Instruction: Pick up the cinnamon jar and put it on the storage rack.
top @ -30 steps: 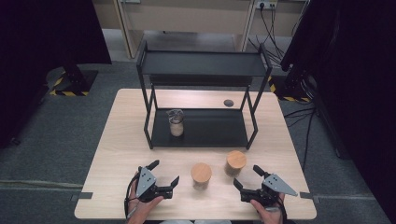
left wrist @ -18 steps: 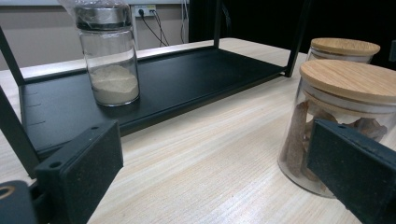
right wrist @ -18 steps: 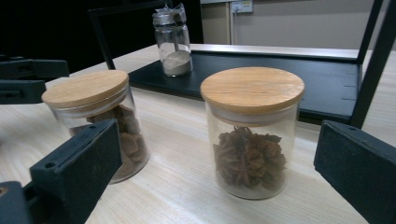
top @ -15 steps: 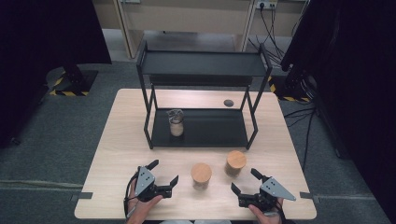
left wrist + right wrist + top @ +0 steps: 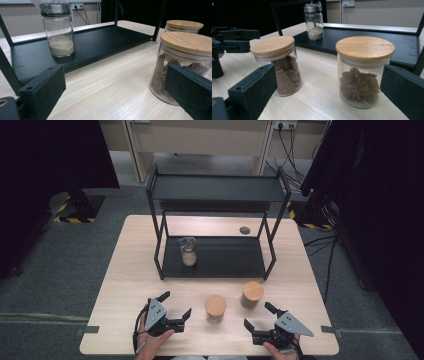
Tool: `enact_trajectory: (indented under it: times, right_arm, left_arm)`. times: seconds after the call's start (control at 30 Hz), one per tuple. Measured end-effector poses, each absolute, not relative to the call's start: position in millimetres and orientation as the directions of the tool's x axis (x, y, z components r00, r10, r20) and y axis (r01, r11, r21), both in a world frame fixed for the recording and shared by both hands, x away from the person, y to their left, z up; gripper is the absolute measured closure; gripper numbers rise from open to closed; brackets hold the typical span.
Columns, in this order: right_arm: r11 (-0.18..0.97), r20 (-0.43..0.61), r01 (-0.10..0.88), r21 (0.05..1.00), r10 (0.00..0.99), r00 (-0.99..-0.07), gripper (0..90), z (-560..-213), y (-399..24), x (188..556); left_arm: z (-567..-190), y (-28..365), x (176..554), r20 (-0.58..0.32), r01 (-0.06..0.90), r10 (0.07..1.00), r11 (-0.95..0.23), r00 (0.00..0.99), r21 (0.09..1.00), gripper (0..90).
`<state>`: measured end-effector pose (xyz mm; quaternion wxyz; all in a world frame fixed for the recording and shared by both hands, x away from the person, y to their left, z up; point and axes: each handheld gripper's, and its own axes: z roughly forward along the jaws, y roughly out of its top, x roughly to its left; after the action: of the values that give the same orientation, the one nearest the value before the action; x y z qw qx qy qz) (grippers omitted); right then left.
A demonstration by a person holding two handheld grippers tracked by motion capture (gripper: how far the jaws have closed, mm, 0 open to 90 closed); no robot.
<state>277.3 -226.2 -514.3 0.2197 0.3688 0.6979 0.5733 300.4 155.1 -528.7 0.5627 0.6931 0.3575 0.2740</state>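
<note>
Two grippers low at the counter's [image 5: 125,285] near edge, fingers spread, holding nothing.

High view: left gripper [image 5: 176,308] and right gripper [image 5: 258,316] flank two wood-lidded jars [image 5: 215,308].
Left gripper view: cinnamon jar [image 5: 183,62] partly hidden behind one finger.
Right gripper view: star-anise jar [image 5: 362,71] between fingers, untouched.

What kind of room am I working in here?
Probably a lab or test room, not a kitchen: a lone wooden table on grey carpet, dark curtains at both sides, and wall sockets with trailing cables behind.
</note>
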Motion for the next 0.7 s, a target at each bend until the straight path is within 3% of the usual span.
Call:
enact_trajectory:
  times: [0.7]
  right_arm:
    - [0.105,0.100,0.255,0.961,0.731,-0.676,1.4,-515,-210,273]
  left_arm:
    - [-529,155,301,-0.028,0.190,0.804,-0.106,0.594,0.976,3.3]
